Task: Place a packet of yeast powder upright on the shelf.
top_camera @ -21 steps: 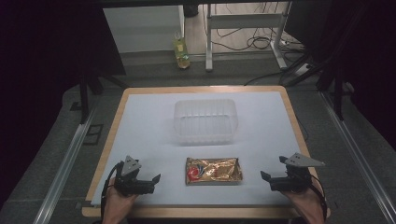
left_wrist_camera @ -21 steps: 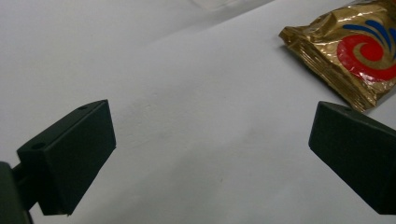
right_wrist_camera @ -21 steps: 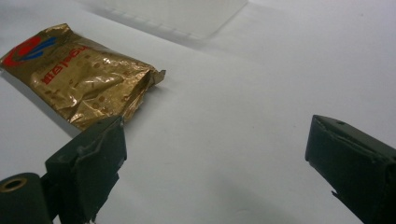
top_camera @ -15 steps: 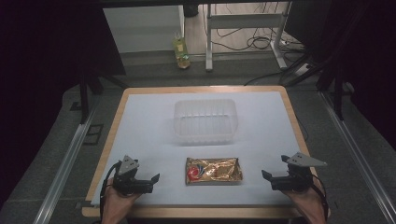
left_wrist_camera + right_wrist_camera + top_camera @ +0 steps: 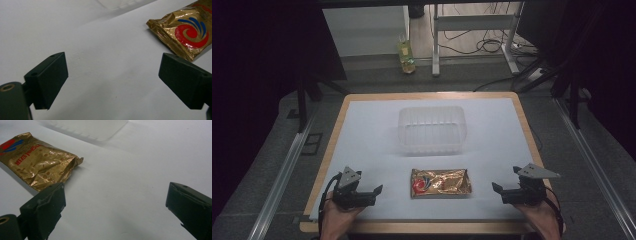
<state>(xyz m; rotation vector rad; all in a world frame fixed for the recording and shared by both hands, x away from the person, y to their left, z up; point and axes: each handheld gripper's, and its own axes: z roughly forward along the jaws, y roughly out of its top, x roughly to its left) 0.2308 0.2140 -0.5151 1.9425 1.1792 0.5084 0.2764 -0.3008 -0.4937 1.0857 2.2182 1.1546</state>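
- The gold foil packet (image 5: pixel 440 182) is a flat, crinkled, shiny rectangle with a red and blue swirl emblem at its left end; it lies lengthwise near the front edge of the white surface (image 5: pixel 372 135).
- The left gripper (image 5: pixel 374 191) rests on the surface to the packet's left, jaws wide apart, nothing between them, pointing toward the packet but apart from it.
- The right gripper (image 5: pixel 497 188) sits to the packet's right, likewise wide open and empty, apart from the packet.
- A clear, ribbed plastic container (image 5: pixel 432 129) with rounded corners stands behind the packet.
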